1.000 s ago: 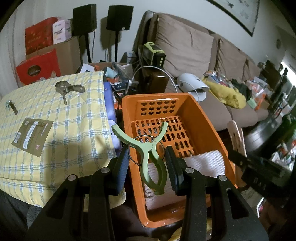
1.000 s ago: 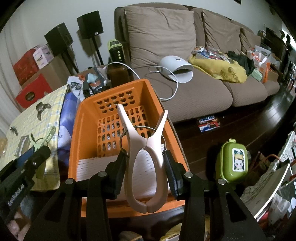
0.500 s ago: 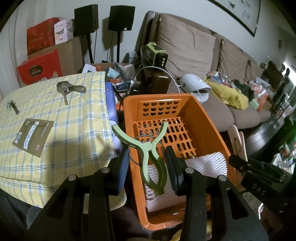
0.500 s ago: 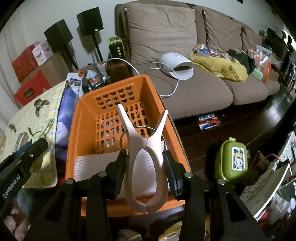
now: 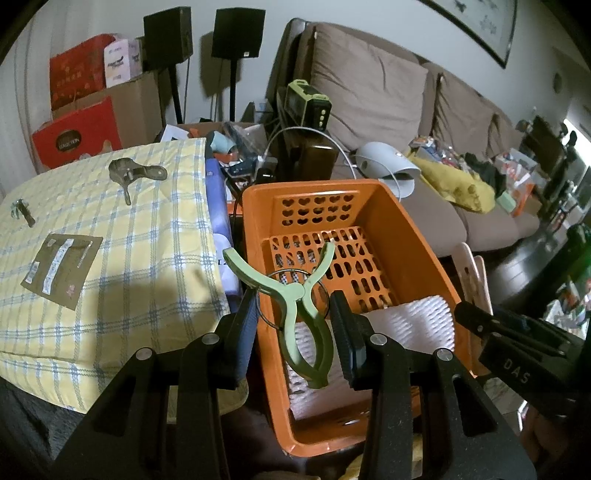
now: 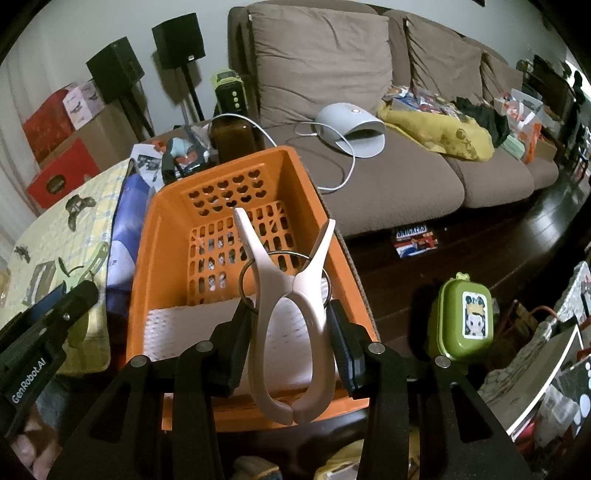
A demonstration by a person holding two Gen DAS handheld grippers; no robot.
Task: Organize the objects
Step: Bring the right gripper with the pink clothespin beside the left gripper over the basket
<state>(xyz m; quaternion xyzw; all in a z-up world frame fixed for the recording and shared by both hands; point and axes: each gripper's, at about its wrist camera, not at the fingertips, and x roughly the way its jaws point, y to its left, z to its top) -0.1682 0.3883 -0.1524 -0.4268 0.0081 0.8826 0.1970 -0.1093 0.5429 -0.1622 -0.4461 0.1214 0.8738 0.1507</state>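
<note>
My left gripper [image 5: 293, 332] is shut on a green clothes peg [image 5: 301, 317], held over the near left part of an orange basket [image 5: 402, 236]. My right gripper [image 6: 291, 332] is shut on a pale pink clothes peg [image 6: 291, 332] above the same orange basket [image 6: 162, 236]. White padded sheet [image 5: 413, 325] lies in the basket's near half, also visible as the white sheet [image 6: 184, 328] in the right wrist view. The right gripper's body [image 5: 517, 354] shows at the right edge of the left view, and the left gripper's body [image 6: 40, 332] shows at the left edge of the right one.
A yellow checked cushion [image 5: 110, 258] left of the basket carries a dark grey peg [image 5: 129, 171], a small clip [image 5: 22, 212] and a brown card [image 5: 61, 269]. Behind stand a brown sofa [image 6: 388, 184], speakers [image 5: 238, 33] and cardboard boxes [image 5: 81, 122]. A green case [image 6: 463, 319] sits on the dark floor.
Both grippers keep their pegs over the basket; the view has shifted only slightly, with the basket sitting a little closer in the right wrist view.
</note>
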